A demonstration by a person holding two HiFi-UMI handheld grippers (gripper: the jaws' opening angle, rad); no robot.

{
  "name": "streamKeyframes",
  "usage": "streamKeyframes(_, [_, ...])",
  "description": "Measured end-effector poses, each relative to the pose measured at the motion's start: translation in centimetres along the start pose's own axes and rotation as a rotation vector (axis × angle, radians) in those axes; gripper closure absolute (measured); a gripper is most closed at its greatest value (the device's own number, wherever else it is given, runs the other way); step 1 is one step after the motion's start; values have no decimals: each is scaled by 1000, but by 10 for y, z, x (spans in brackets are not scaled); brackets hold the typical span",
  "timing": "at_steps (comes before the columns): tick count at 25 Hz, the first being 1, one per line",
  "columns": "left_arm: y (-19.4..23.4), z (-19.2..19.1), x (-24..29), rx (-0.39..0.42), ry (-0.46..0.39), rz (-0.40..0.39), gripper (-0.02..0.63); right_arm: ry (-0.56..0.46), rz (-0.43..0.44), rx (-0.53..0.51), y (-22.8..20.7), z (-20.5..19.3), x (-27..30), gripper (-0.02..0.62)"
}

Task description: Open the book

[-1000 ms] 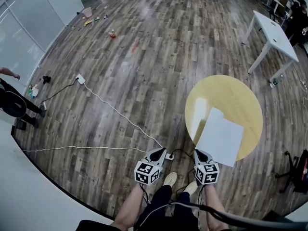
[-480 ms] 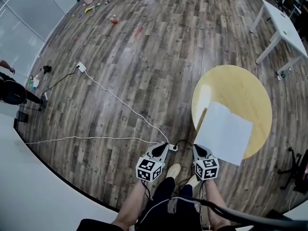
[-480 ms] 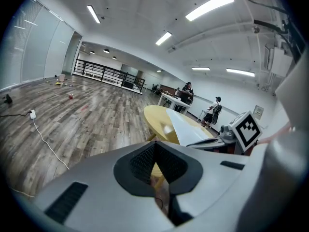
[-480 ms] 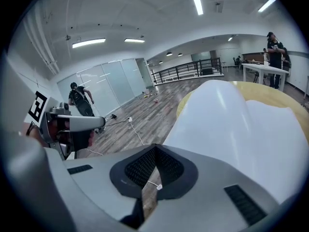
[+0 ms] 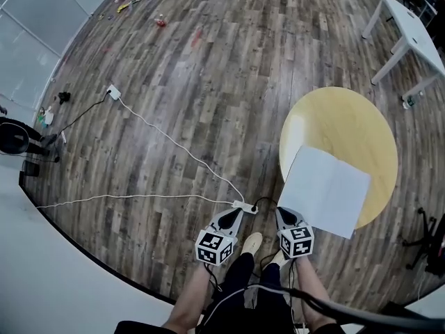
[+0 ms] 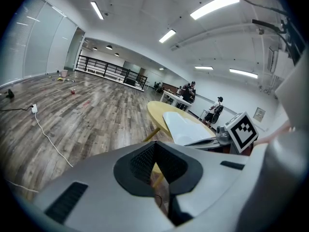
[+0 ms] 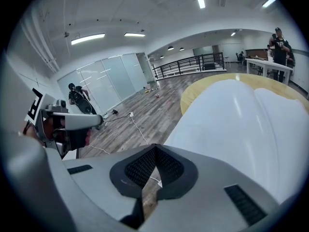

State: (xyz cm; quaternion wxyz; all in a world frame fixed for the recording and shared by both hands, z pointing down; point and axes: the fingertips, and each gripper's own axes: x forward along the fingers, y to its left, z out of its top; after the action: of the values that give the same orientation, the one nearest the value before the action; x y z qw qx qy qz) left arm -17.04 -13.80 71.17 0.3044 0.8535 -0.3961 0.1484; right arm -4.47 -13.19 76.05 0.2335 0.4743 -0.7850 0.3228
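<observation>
A closed white book point(image 5: 325, 191) lies on the round yellow table point(image 5: 341, 117), its near corner reaching past the table's rim. My right gripper point(image 5: 284, 215) is shut and empty, just short of the book's near left corner, not touching it. In the right gripper view the book point(image 7: 236, 124) fills the right half beyond the shut right gripper point(image 7: 155, 148). My left gripper point(image 5: 232, 216) hangs over the floor left of the table, shut on nothing. The left gripper view shows the left gripper point(image 6: 154, 144) with the book point(image 6: 186, 127) and table point(image 6: 157, 111) ahead to its right.
A white power strip point(image 5: 245, 206) with cables point(image 5: 167, 145) lies on the wood floor just ahead of the grippers. The person's shoes point(image 5: 249, 245) are below. A white table point(image 5: 410, 30) stands far right, a chair base point(image 5: 431, 245) at the right edge. A person point(image 5: 14, 138) stands far left.
Both grippers have sunk a little and stayed shut. The table and book now sit slightly nearer the right gripper in the head view.
</observation>
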Motion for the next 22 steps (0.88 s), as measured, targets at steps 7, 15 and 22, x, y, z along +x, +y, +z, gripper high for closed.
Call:
streamKeyframes(7, [5,-8,1,-10,11,4,607,15,-2,-7,-3,-4,7,592])
streamKeyframes(15, [3,-11,-1,-19,11,8,607,-41,22,73,-4,-2,4,591])
streamKeyframes(22, [-1,-7,-1,-15,7,3,607,9,63,79,1,-16,0,431])
